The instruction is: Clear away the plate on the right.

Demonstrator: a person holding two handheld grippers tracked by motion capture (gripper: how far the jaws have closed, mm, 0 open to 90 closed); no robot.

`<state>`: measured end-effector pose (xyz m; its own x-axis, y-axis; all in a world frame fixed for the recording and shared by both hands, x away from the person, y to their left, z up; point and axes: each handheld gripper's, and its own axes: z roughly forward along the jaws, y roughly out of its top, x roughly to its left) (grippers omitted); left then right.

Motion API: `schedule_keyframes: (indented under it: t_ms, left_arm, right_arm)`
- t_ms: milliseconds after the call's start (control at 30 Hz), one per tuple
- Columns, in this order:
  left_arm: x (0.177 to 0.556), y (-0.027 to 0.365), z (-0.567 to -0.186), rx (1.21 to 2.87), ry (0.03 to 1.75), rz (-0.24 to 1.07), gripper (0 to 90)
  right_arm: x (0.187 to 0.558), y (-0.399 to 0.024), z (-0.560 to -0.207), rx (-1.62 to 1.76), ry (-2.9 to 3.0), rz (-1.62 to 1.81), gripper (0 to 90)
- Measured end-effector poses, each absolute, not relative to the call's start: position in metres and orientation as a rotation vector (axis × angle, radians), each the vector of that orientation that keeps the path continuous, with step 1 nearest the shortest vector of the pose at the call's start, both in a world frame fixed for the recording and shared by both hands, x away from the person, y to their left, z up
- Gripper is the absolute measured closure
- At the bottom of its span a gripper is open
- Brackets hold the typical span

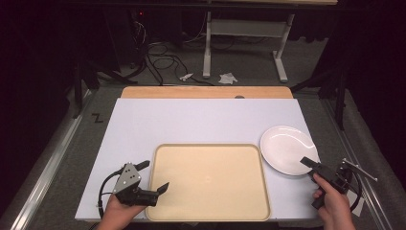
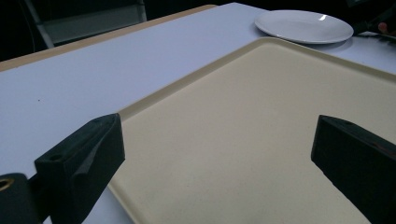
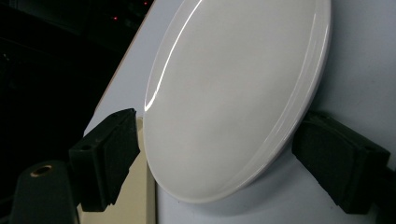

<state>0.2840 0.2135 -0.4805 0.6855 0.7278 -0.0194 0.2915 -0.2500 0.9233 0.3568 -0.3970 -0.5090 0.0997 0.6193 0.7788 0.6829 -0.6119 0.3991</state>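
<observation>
- The plate (image 1: pixel 287 148) is white and round, so it has no long axis; it lies flat, face up, on the white table (image 1: pixel 201 120), at the right and toward the near side.
- It sits just right of the tray (image 1: pixel 208 182), near the tray's far right corner; I cannot tell whether the two rims touch.
- In the right gripper view the plate (image 3: pixel 233 93) runs between the two black jaws, its near rim level with them. That camera is rolled, so the table looks tipped on its side.
- The right gripper (image 1: pixel 310 165) reaches from the near right toward the plate's near right rim. Its jaws stand wide, one on each side of the rim, and I see no pad pressing on it.
- The right hand (image 1: pixel 332 201) grips the tool from below at the table's near right edge, forearm coming in from the near side.
- The tray is beige, rectangular and shallow, its long side running left to right, centred on the near half of the table.
- The left gripper (image 1: pixel 153 176) hovers at the tray's near left edge and points right, across the tray. Its jaws are spread wide with nothing between them.
- In the left gripper view one jaw is over the tray's (image 2: pixel 243 140) left rim and the other over its floor.
- The left hand (image 1: pixel 119 211) holds that tool at the near left, a cable (image 1: pixel 103 189) looping beside it.
</observation>
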Motion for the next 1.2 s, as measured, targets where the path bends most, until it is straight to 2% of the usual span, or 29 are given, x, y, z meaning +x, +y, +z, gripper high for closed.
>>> schedule_keyframes:
  t_ms: [367, 567, 600, 633, 667, 833, 867, 1200]
  left_arm:
    - [0.281, 0.216, -0.481, 1.832, 0.81, 0.514, 3.7]
    - [0.282, 0.214, -0.481, 1.839, 0.801, 0.513, 3.7]
    - [0.282, 0.214, -0.481, 1.836, 0.799, 0.51, 3.8]
    - [0.282, 0.214, -0.481, 1.836, 0.799, 0.51, 3.8]
    - [0.281, 0.214, -0.48, 1.838, 0.798, 0.51, 3.8]
    - [0.281, 0.213, -0.479, 1.834, 0.785, 0.511, 4.1]
    - [0.281, 0.213, -0.479, 1.835, 0.782, 0.51, 4.1]
    - [0.28, 0.212, -0.479, 1.844, 0.766, 0.509, 4.2]
  right_arm:
    - [0.364, -0.404, -0.513, -2.263, -1.289, -1.588, 17.6]
    - [0.362, -0.405, -0.513, -2.287, -1.309, -1.564, 27.0]
    - [0.362, -0.403, -0.512, -2.302, -1.346, -1.551, 31.2]
    - [0.362, -0.403, -0.512, -2.302, -1.346, -1.551, 31.2]
    - [0.361, -0.402, -0.512, -2.324, -1.389, -1.53, 36.8]
    - [0.359, -0.404, -0.513, -2.341, -1.391, -1.516, 44.6]
    - [0.359, -0.406, -0.514, -2.343, -1.375, -1.513, 48.6]
    - [0.358, -0.411, -0.517, -2.347, -1.37, -1.504, 60.6]
